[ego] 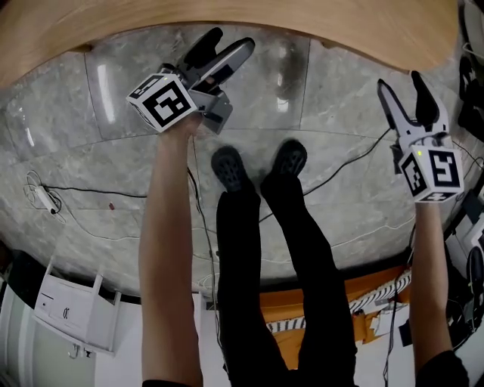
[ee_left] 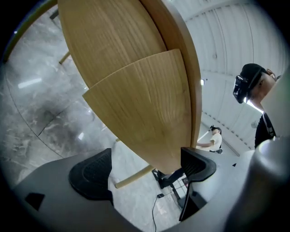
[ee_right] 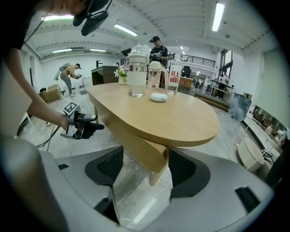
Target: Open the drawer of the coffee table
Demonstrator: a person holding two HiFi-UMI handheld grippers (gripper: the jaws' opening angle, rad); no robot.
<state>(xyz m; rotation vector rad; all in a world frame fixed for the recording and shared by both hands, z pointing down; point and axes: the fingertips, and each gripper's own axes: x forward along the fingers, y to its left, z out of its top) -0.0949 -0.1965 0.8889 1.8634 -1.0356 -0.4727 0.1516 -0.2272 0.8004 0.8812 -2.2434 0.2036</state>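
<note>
Head view showed a person standing on the marble floor (ego: 68, 136) before the coffee table (ego: 227, 19), a gripper in each hand. The left gripper (ego: 231, 41) pointed at the tabletop's rim with its jaws wide apart. In the left gripper view the curved drawer panel (ee_left: 145, 108) under the tabletop sat between them, unclamped. The right gripper (ego: 399, 82) hung near the rim, jaws apart, holding nothing. Glass jars (ee_right: 137, 72) stood on the tabletop.
</note>
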